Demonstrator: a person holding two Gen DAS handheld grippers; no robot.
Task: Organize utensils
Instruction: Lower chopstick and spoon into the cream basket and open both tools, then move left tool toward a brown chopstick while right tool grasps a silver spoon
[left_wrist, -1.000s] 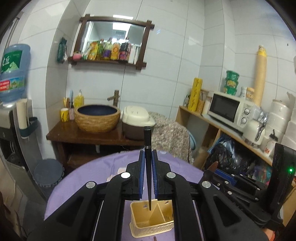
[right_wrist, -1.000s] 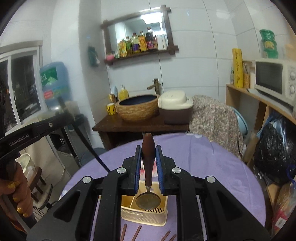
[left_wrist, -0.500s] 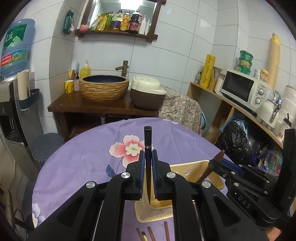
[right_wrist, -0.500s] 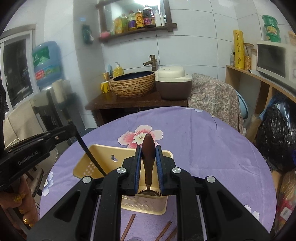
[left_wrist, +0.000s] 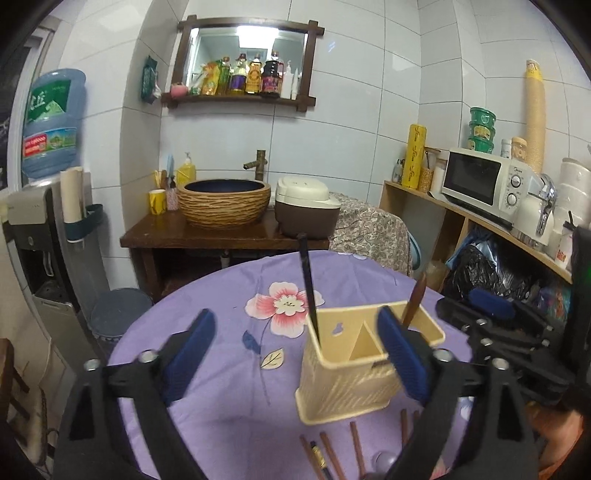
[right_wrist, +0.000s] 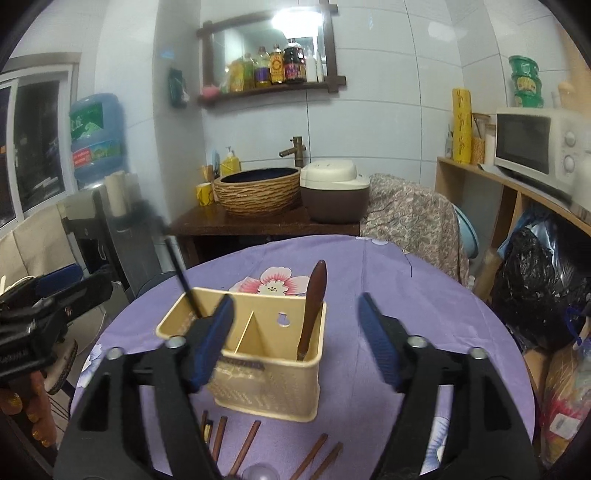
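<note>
A cream two-compartment holder (left_wrist: 347, 387) (right_wrist: 269, 384) stands on the purple cloth. In its left compartment leans a black chopstick (left_wrist: 310, 291) (right_wrist: 183, 280); a brown-handled spoon (left_wrist: 413, 299) (right_wrist: 314, 306) stands in the right one. My left gripper (left_wrist: 295, 350) has its jaws opening wide, and the chopstick stands free between them, touching neither pad. My right gripper (right_wrist: 297, 343) is opening too, its pads well clear of the spoon handle. Several brown chopsticks (left_wrist: 332, 458) (right_wrist: 243, 446) lie loose on the cloth in front of the holder.
The round table (right_wrist: 424, 295) wears a purple floral cloth. Behind it are a wooden stand with a basin (left_wrist: 225, 201) and a rice cooker (left_wrist: 306, 212). A water dispenser (left_wrist: 40, 240) stands left, a shelf with a microwave (left_wrist: 487, 182) right.
Both grippers sank toward the holder, then their jaws parted. The black chopstick and the spoon left the pads and now stand in the holder.
</note>
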